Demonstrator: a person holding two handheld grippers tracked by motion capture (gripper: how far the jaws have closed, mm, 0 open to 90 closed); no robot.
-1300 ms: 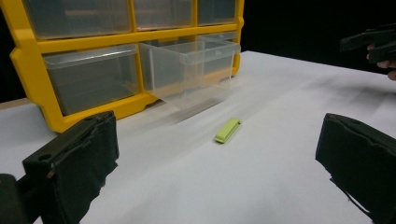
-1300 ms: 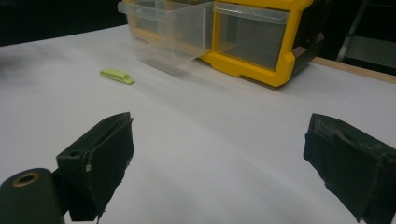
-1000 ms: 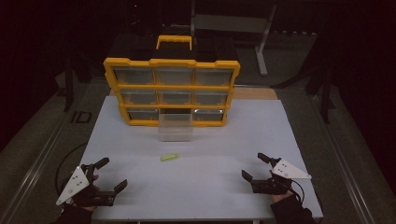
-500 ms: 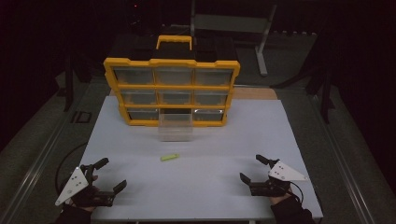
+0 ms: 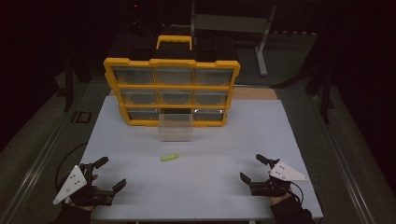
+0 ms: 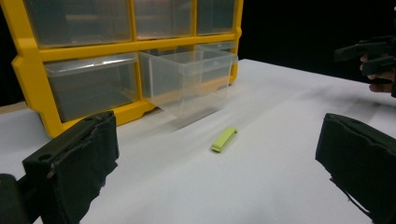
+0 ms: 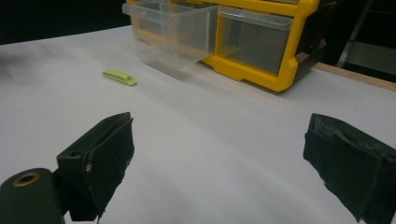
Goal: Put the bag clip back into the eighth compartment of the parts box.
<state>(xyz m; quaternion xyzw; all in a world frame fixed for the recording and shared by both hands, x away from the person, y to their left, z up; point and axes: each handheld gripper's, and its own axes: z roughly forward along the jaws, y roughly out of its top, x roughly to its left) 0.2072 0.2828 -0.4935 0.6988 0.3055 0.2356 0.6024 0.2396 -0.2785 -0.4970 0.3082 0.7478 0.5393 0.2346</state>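
While both grippers idle at near table edge: left gripper (image 5: 105, 174) jaws wide, empty; right gripper (image 5: 255, 169) same. Green clip (image 5: 169, 157) flat mid-table, just short of pulled-out clear drawer (image 5: 175, 127). Pre-reach step; next prob. needs approach + pinch across clip.

Left gripper (image 5: 111, 173) and right gripper (image 5: 252, 168) are resting low, well apart, jaws gaping wide, each hand-held.
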